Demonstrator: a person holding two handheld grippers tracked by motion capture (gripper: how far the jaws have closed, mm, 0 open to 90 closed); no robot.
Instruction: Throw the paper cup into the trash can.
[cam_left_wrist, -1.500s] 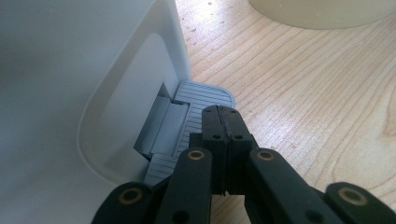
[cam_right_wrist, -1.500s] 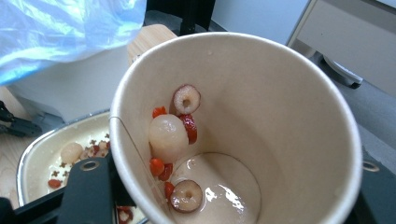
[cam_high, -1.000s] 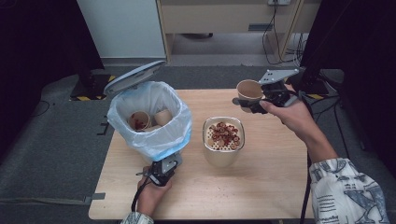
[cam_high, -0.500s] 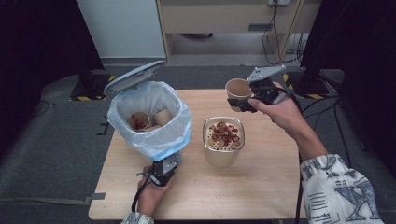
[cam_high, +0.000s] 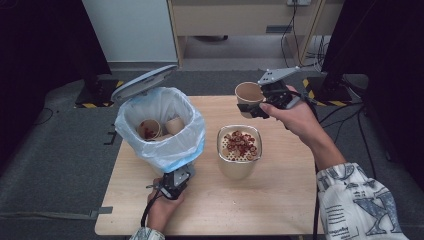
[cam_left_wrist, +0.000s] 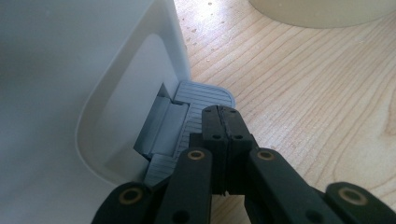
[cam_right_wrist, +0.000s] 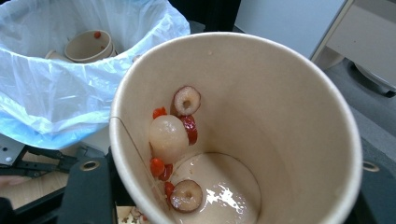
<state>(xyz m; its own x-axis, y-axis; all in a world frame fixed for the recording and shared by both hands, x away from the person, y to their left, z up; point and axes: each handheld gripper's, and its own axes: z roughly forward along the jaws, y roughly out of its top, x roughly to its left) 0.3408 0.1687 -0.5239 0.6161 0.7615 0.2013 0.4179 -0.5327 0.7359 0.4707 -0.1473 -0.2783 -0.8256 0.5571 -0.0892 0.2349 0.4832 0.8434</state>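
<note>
The right gripper is holding a smooth tan paper cup, clamped in its jaws above the wooden surface, containing wet fruit pieces. The left gripper, jaws closed, is pressing the ribbed bin pedal.

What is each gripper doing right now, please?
Left gripper: shut, pressing the bin's pedal.
Right gripper: shut on the paper cup, held above the table.
</note>
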